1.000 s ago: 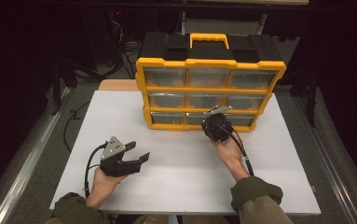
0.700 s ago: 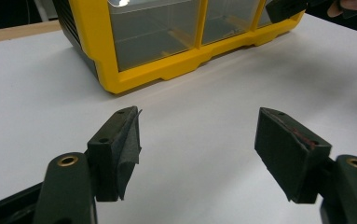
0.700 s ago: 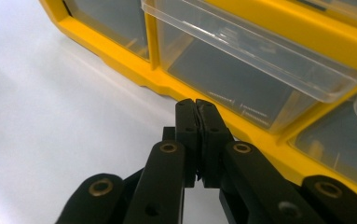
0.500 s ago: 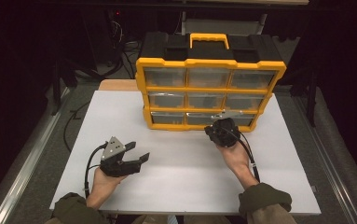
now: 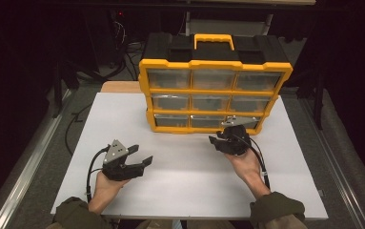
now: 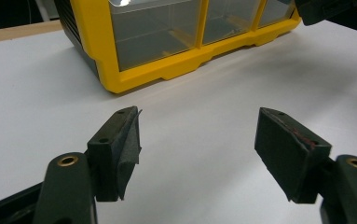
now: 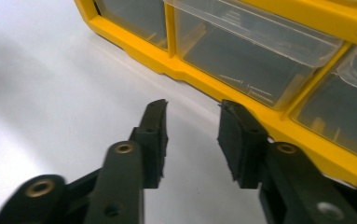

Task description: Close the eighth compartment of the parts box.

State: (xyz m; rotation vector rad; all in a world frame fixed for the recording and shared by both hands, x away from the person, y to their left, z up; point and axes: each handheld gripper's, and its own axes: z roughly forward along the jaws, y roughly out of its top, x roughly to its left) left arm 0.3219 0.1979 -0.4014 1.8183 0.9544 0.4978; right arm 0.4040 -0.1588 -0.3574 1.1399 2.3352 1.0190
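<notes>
Left claw [image 5: 139,161] sits near the front of the white worktop [image 5: 180,191], jaws spread wide with nothing between them, well apart from the organizer. Right claw [image 5: 214,140] is a bit further in, just in front of the bottom drawer row; its jaws have just been opening and stand partway apart, nothing between them. The yellow organizer [image 5: 215,88] stands upright at the back of the worktop, drawers shut.
</notes>
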